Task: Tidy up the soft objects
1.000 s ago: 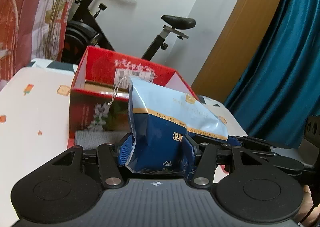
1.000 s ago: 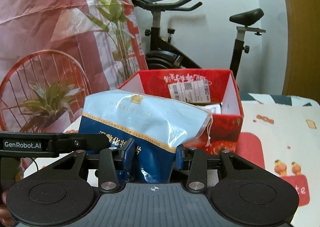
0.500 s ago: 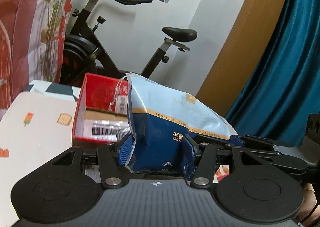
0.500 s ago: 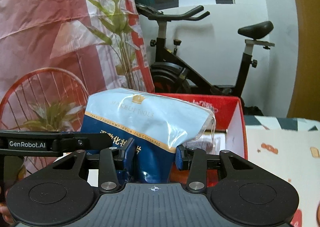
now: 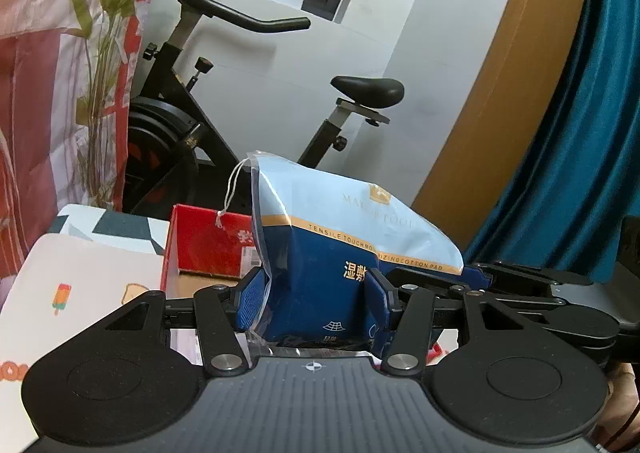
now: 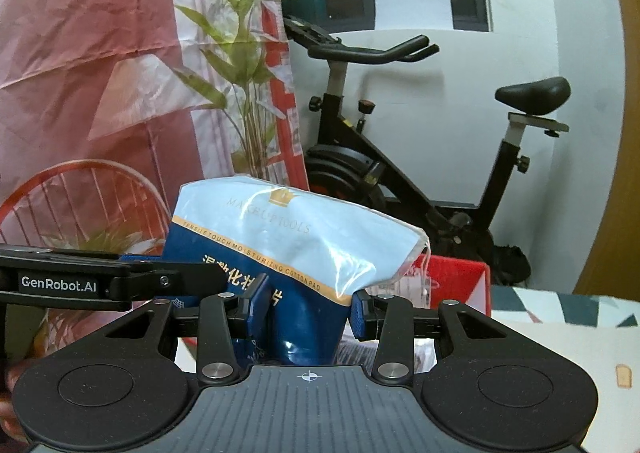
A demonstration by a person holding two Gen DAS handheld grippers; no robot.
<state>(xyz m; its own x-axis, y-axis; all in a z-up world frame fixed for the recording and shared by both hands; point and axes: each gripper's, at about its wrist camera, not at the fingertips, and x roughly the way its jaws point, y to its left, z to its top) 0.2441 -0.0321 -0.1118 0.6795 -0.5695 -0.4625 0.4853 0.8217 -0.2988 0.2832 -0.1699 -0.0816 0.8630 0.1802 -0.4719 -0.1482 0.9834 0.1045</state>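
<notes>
Both the left gripper [image 5: 316, 293] and right gripper [image 6: 308, 303] clench the pouch [image 5: 340, 249] aloft before the red box [image 5: 208, 249]; uneven pulling might tear its film or slip it free.

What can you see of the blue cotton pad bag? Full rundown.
The cotton pad bag is a soft, glossy plastic pouch: pale blue top, dark blue lower half, and a gold band printed "TENSILE TOUCH MOISTURIZING COTTON PAD", plus a gold crown and Chinese characters. A white drawstring dangles from one top corner. It is held off the table, roughly upright and crumpled, pinched at opposite ends by the left gripper and right gripper. The open red box sits behind and below it.
</notes>
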